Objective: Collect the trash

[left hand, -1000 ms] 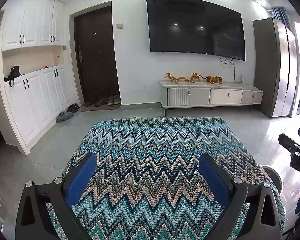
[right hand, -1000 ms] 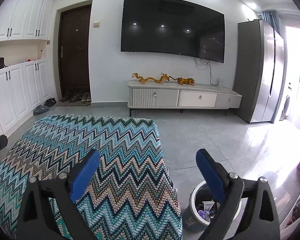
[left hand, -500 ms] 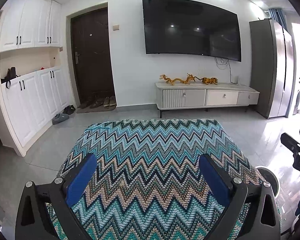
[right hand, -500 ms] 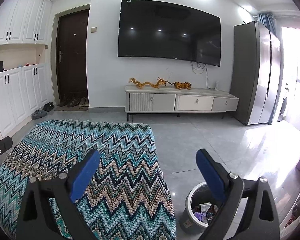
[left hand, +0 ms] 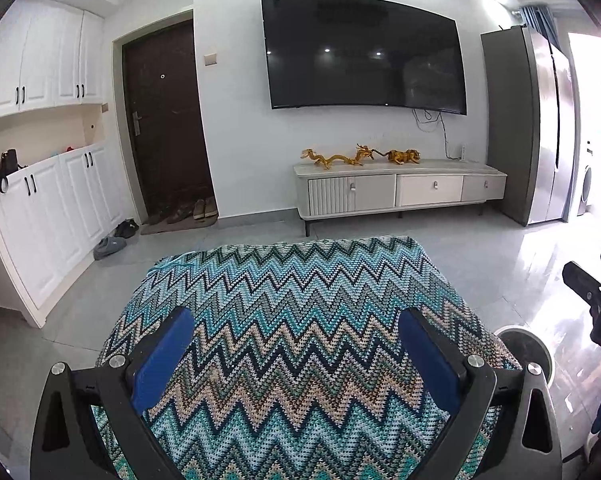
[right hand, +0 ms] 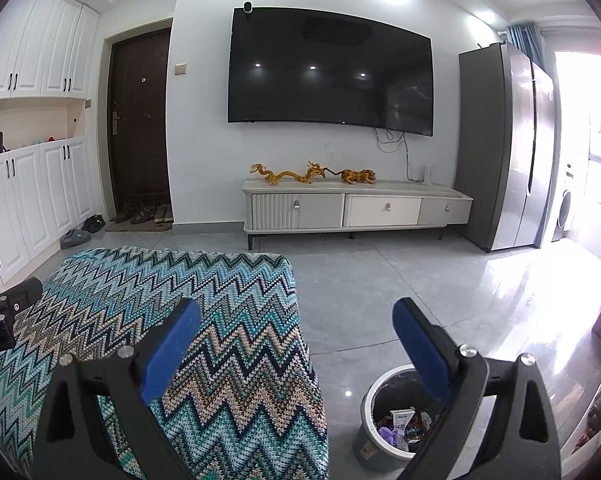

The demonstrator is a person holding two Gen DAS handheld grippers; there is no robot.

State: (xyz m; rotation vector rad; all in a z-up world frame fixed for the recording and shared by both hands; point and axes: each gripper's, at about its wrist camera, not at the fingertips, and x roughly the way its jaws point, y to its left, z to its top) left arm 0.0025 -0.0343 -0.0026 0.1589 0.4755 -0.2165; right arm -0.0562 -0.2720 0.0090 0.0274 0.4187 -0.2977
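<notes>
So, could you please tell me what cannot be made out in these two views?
- Bin contents, right view: partly behind the right gripper's finger; the scraps are too small to identify.
- Bin, left view: only the rim shows past the blanket.
- Blanket's near end: cut off by the bottom edge in both views.

Table w/ zigzag knit cover (left hand: 300, 320), bare top; grey tile floor (right hand: 380, 280) carries trash bin (right hand: 370, 446) beside it.

A dark TV (right hand: 330, 70) hangs on the white wall (right hand: 204, 140) above a low cabinet (right hand: 356, 210). Grey glossy floor tiles (right hand: 420, 280), a brown door (right hand: 140, 120), white cupboards (left hand: 40, 120) left, a steel fridge (right hand: 508, 148) right, bright daylight beyond.
</notes>
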